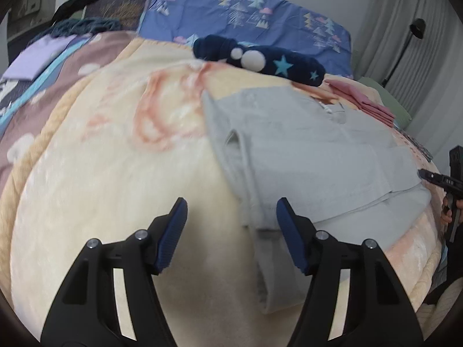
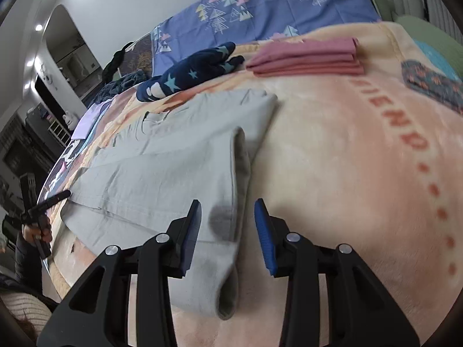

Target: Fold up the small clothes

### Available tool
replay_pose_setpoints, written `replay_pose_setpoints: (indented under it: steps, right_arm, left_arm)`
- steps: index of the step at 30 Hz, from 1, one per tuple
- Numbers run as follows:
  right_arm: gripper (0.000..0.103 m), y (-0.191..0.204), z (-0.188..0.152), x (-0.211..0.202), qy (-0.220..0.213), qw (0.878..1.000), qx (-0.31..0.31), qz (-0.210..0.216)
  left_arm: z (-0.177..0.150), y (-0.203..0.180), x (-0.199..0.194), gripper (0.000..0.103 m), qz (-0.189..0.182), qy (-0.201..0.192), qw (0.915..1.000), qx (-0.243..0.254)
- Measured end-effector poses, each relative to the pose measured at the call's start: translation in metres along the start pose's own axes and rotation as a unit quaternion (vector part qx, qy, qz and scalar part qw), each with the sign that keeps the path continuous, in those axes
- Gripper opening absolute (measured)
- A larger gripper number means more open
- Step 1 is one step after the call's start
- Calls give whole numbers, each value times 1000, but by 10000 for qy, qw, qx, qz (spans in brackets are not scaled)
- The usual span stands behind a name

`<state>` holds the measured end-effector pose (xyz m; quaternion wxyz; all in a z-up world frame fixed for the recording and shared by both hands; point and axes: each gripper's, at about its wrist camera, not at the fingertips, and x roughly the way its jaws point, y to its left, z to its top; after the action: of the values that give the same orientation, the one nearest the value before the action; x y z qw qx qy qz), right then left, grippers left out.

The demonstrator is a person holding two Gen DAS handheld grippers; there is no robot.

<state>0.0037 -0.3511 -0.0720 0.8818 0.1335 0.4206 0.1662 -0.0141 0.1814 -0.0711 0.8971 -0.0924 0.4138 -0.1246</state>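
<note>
Left wrist view: lilac folded cloth (image 1: 37, 57) lies far left on the cream and peach fleece blanket (image 1: 115, 159). Left gripper (image 1: 231, 214) hangs above the blanket with blue-padded jaws wide apart, gripping nothing. Just right of it lies the pale grey cotton garment (image 1: 318, 150), sleeves folded inward, one cuff below the right-hand pad. Navy star-print plush garment (image 1: 260, 57) lies beyond it, folded pink cloths (image 1: 364, 98) farther right. Right wrist view: the grey garment's near sleeve runs between the part-open jaws of the right gripper (image 2: 228, 214); pads clear of the fabric.
</note>
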Motion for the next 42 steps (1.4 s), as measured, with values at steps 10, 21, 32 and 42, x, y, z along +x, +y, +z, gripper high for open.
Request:
replay_pose_setpoints:
  steps: [10,21,32,42]
  right_arm:
    - [5,12,3,-3,-134,9999,-39,-12]
    - [4,-7,106,6,-854,9890,1024,645]
    - [22,-51,123,58,-528,9893,1359,-10]
    - [32,-34,145,101,16,9973,719,-122]
  left_arm:
    - [10,-14,-2,6,-72,-79,9999,83]
    - [114,-11,4,3,-95,-913,9947,-464]
    - [122,16,73,53,21,-472,9972,-584]
    - [125,5,113,31,8,93,9998,-171]
